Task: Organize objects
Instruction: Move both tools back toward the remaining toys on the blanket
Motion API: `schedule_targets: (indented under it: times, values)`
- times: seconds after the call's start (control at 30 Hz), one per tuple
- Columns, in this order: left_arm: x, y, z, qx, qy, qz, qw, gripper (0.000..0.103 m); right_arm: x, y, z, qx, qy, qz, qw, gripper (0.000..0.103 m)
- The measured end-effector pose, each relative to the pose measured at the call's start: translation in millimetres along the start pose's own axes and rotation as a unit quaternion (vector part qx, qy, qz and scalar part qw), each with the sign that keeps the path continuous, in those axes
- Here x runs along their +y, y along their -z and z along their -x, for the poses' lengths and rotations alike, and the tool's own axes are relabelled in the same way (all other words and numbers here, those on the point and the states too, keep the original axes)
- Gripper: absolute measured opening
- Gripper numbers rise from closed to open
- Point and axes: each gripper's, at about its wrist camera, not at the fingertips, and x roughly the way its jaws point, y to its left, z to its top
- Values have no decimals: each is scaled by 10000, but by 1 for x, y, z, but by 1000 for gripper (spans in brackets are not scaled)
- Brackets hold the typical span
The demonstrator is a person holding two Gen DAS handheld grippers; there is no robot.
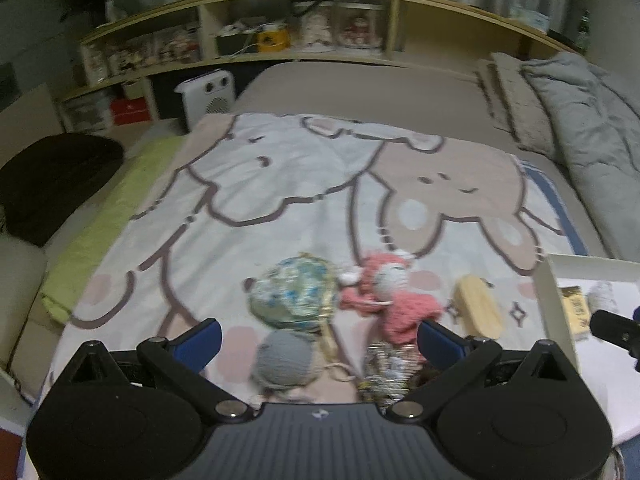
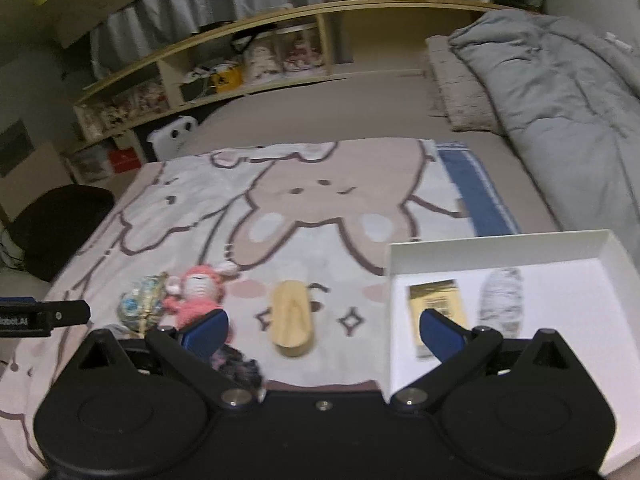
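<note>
On the cartoon blanket (image 1: 280, 184) lie a blue-green round pouch (image 1: 294, 294), a pink crochet doll (image 1: 390, 294), a grey knitted ball (image 1: 286, 362), a glittery piece (image 1: 384, 366) and a wooden block (image 1: 480, 306). My left gripper (image 1: 320, 338) is open above the ball and pouch. My right gripper (image 2: 324, 330) is open and empty over the wooden block (image 2: 292, 316), beside the white box (image 2: 600, 248). The box holds a gold card (image 2: 438, 304) and a grey striped item (image 2: 502, 300). The doll (image 2: 198, 292) and pouch (image 2: 144, 304) show left.
A wooden shelf (image 1: 304, 16) full of items runs behind the bed. A grey duvet (image 2: 560, 100) lies at the right. A white heater (image 1: 206, 96) and a dark chair (image 1: 56, 184) stand at the left. A green cloth (image 1: 112, 220) edges the blanket.
</note>
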Motion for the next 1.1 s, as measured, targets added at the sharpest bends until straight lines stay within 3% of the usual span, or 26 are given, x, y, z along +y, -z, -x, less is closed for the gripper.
schedule_targets:
  times: [0.4,0.6,0.77,0.9,1.0,1.1]
  values:
    - [39,12,-36,118,-383,347,9986,103,32,24,-21,-232,-314,271,9989,103]
    - [35,14,-48,150,-304,106,9994,103,42,45,-27,-440,-609,353,9965,103]
    - [31,18,-52,101,-109,-102,9998,103,62,62,-41,-145,-721,1173,9904,103]
    - [30,19,-57,202,64,-108,9997,103,67,69,-58,164,-722,1342,9882,103]
    - [27,20,-62,259,75,-230,9994,101,69,71,-70,281,-767,1404,9867,95]
    - [21,21,-68,344,111,-432,9984,97,72,74,-78,334,-891,1525,9837,94]
